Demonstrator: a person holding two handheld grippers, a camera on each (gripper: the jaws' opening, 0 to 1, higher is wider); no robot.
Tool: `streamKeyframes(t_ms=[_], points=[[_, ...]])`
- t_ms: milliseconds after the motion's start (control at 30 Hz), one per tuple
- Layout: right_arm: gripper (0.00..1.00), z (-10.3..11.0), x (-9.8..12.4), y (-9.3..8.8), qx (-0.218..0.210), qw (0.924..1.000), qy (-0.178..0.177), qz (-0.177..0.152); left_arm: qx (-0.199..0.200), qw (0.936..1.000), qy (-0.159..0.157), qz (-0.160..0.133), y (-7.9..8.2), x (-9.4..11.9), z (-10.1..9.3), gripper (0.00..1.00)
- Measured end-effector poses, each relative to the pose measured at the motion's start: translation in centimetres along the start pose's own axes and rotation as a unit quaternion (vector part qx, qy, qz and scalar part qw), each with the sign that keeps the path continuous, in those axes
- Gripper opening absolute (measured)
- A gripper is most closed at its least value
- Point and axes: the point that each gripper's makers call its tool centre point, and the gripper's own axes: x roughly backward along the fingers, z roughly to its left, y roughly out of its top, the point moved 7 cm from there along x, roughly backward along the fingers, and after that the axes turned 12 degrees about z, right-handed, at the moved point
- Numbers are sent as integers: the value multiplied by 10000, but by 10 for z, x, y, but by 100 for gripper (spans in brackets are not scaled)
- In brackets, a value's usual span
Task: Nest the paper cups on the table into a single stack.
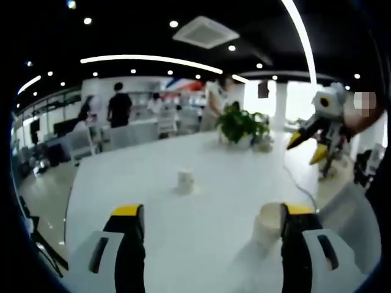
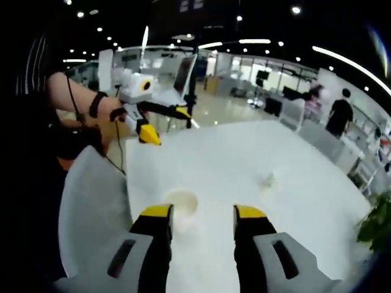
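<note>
In the left gripper view the left gripper [image 1: 208,235] has its yellow-tipped jaws spread wide and empty over the white table [image 1: 201,155]. A near paper cup [image 1: 269,223] stands upright at about four o'clock, just inside the right-hand jaw, perhaps touching it, and a far paper cup [image 1: 185,181] stands well apart near the centre. Both are small, pale, tapered and matte, light enough to tip if nudged. The right gripper [image 1: 311,146] hangs in the air at two o'clock, beside a potted plant [image 1: 241,125]. In the right gripper view the right gripper [image 2: 201,217] is parted a little and empty, the near cup [image 2: 182,204] showing its round open mouth by the left-hand jaw at six o'clock, the far cup [image 2: 267,179] blurred at four. The left gripper [image 2: 165,119] hovers at ten o'clock, jaws apart. Nothing looks nested yet: picking comes first, which calls for centring one cup between the jaws and squeezing gently.
</note>
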Motion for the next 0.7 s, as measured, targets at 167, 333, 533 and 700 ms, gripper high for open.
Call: streamKeyframes(t_ms=[167,333,533,700], points=[[40,-6,2,-12,-225,9992,-314,-46,-13,10000,6,24,-1,0,0,92],[47,-11,2,-25,-502,9969,-586,-156,-4,10000,-22,17,-1,0,-2,92],[47,-18,3,-49,-1048,9915,-760,-94,21,10000,-20,18,-3,2,-3,92],[48,-25,9,-64,-1435,9846,-990,-116,30,10000,-14,19,-4,3,-2,92]])
